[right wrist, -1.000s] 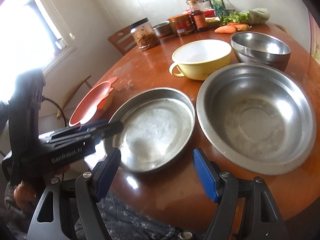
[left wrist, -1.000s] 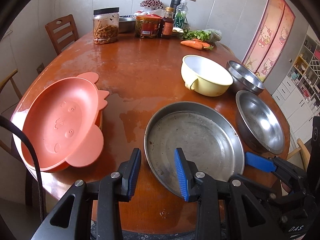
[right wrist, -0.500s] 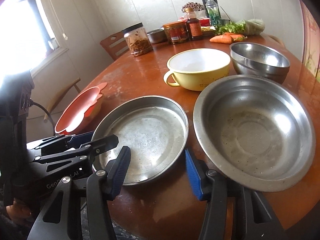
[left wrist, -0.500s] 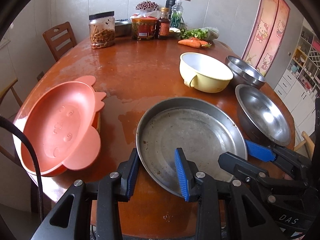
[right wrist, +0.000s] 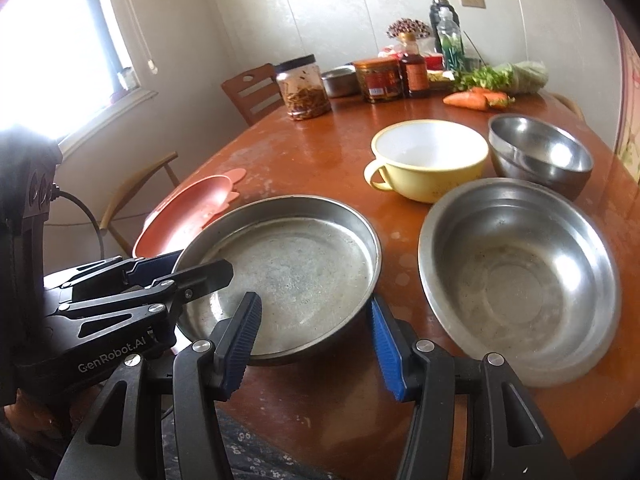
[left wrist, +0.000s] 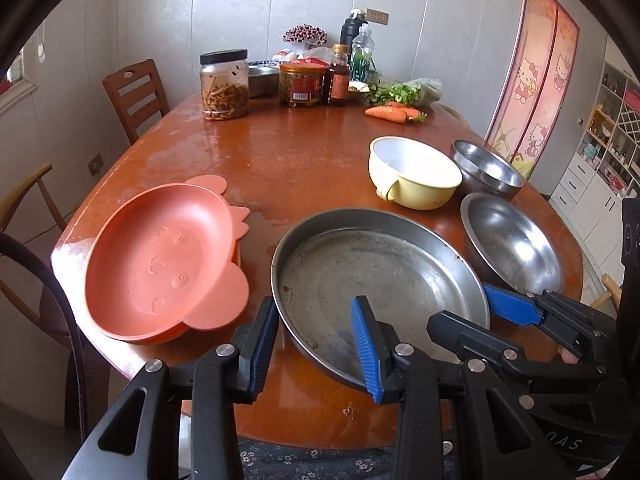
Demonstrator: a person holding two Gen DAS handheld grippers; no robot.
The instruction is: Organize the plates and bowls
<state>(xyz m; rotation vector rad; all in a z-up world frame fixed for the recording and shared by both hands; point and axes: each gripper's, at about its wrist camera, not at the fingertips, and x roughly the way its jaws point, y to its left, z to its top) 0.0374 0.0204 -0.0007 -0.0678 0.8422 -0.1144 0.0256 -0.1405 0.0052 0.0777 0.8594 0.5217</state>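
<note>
A flat steel pan (left wrist: 380, 276) (right wrist: 288, 272) sits at the table's near edge. My left gripper (left wrist: 316, 344) is open and straddles the pan's near left rim, one finger inside and one outside. My right gripper (right wrist: 316, 336) is open and straddles the pan's near right rim. Stacked orange pig-shaped plates (left wrist: 164, 264) (right wrist: 188, 216) lie to the left. A wide steel bowl (left wrist: 512, 244) (right wrist: 520, 276) sits to the right. Behind it are a yellow handled bowl (left wrist: 416, 176) (right wrist: 428, 160) and a small steel bowl (left wrist: 486, 166) (right wrist: 540, 156).
Jars, bottles, carrots (left wrist: 394, 113) and greens crowd the far side of the brown round table (left wrist: 288, 160). Wooden chairs (left wrist: 134, 94) stand at the left. The table edge is just below both grippers.
Both grippers moved forward onto the steel pan's near rim, and now each one straddles it. The right gripper's jaws narrowed. The dishes have not moved.
</note>
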